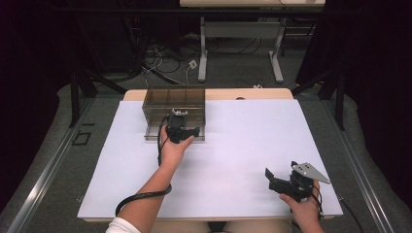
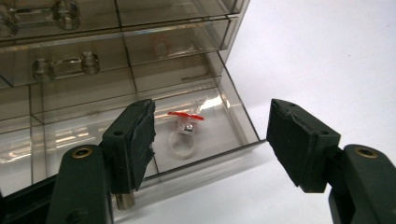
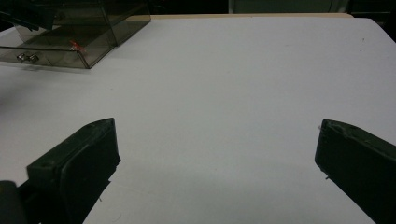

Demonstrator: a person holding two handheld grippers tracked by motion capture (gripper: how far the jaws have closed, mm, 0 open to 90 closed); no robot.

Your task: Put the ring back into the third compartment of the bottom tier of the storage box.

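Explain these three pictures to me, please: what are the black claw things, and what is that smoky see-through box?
A person sits at a table covered in white, holding a two-jawed gripper in each hand. One picture looks down from above; the others come from cameras riding on each gripper. The left gripper hangs open over the pulled-out bottom drawer of a smoky plastic drawer box. In that drawer lies a small clear object with a red part, not gripped. The right gripper waits open near the table's front right, holding nothing.

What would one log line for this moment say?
left hand-held gripper: open at pulled-out drawer | ring: lies in drawer | right hand-held gripper: open over table
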